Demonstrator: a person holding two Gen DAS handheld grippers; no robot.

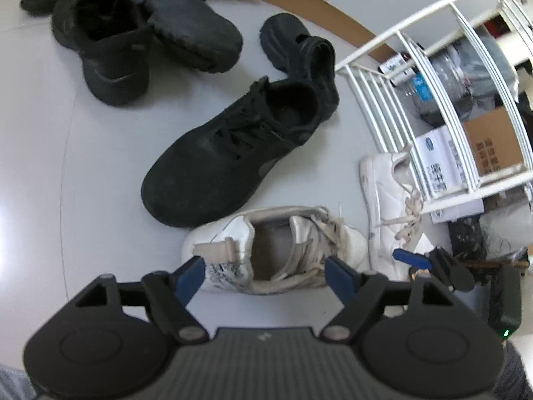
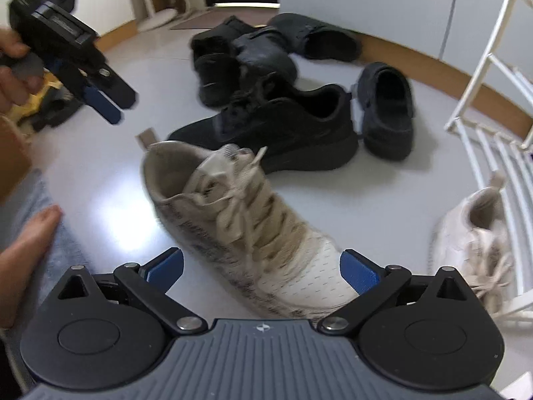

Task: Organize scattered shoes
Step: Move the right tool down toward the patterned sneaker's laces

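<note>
Progress is judged slight: one white sneaker [image 2: 253, 220] lies unclamped between both grippers' parted tongs, its mate [image 2: 479, 243] at three o'clock by the rack [image 2: 493, 153], black shoes [image 2: 286, 126] unsorted at twelve.

The left gripper [image 1: 263, 275] is tilting steeply downward, its blue pads [image 1: 188, 276] standing spread with nothing pressed between them. The right gripper [image 2: 263, 271] is angling down likewise, its jaws gaping wide. A bare hand [image 2: 15, 76] is gripping the left gripper at far left.
</note>
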